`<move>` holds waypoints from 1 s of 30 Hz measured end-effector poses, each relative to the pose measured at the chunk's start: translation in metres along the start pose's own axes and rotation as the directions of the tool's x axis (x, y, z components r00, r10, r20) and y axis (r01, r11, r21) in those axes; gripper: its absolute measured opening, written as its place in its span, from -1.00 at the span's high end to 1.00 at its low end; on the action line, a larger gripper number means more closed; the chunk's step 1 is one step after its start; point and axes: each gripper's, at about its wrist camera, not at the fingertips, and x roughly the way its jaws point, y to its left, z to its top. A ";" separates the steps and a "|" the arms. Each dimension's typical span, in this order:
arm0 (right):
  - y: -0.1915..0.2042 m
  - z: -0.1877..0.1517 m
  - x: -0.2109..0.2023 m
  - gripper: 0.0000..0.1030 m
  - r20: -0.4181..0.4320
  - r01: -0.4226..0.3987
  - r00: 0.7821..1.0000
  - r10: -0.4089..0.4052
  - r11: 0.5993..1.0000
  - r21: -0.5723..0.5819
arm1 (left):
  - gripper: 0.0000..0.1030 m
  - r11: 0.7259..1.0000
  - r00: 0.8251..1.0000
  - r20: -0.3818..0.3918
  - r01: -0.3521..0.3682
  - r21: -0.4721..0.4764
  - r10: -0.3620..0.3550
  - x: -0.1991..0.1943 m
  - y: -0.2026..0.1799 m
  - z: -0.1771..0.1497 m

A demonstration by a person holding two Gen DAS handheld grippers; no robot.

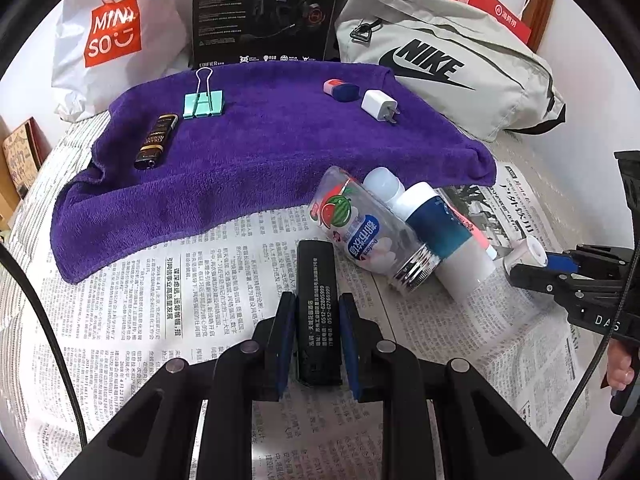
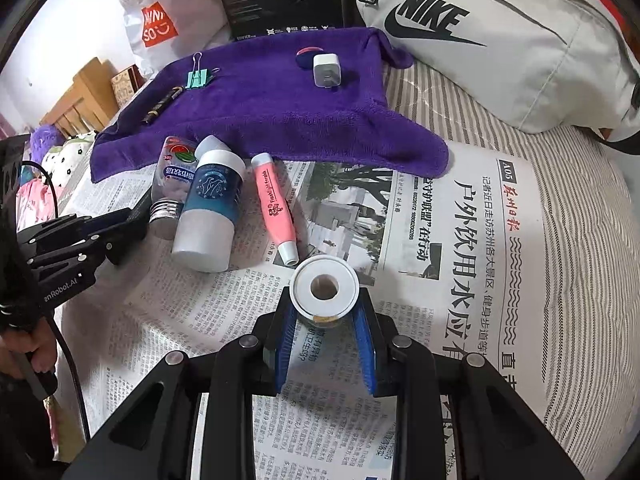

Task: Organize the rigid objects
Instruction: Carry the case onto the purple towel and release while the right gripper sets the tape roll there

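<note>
Across the left wrist view, a white plastic shopping bag with an orange logo (image 1: 108, 28) fills the upper left, and a purple terry towel (image 1: 260, 148) spreads over newspaper (image 1: 168, 312) through the middle. On the towel, from left to right, lie a dark lighter with gold print (image 1: 156, 142), a mint-green binder clip with wire handles (image 1: 203, 100), a blue-and-white eraser with a pink end (image 1: 341, 89) and a white plug adapter (image 1: 379, 105). Lower centre, the left tongs (image 1: 314, 320) are clamped on a black rectangular bar with white print (image 1: 316, 292) — its far end points up the frame. Just right of it lie a clear bottle with a watermelon label and a silver cap (image 1: 360, 232) and a white-and-blue cylindrical bottle (image 1: 436, 236), side by side and touching. A grey sling bag with a black logo (image 1: 448, 64) sits in the upper right.

In the right wrist view, a pink highlighter pen (image 2: 276, 208) lies on the newspaper right of the bottles. Below it, at centre, the right tongs (image 2: 325, 308) grip a small white ring-shaped spool (image 2: 324, 288) — blue pads press both of its sides.
</note>
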 end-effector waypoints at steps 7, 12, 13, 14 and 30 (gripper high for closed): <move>0.001 0.002 -0.013 0.44 0.033 -0.003 0.999 0.003 1.000 -0.005 | 0.59 1.000 1.000 -0.009 0.023 -0.019 -0.023 -0.006 0.007 -0.001; 0.000 0.002 -0.016 0.44 0.041 -0.009 0.999 0.009 1.000 -0.006 | 0.59 1.000 1.000 -0.002 0.012 -0.011 -0.012 -0.016 0.009 0.001; -0.001 0.002 -0.017 0.44 0.042 -0.009 0.999 0.010 1.000 -0.008 | 0.59 1.000 1.000 0.002 0.010 -0.012 -0.010 -0.018 0.009 0.002; -0.001 0.002 -0.017 0.44 0.044 -0.010 0.999 0.011 1.000 -0.009 | 0.59 1.000 1.000 0.007 0.013 -0.013 -0.013 -0.021 0.010 0.003; -0.002 0.034 -0.020 0.44 0.088 -0.033 0.996 0.034 0.999 -0.017 | 0.59 0.999 0.999 0.050 0.024 -0.022 -0.023 -0.043 0.030 0.036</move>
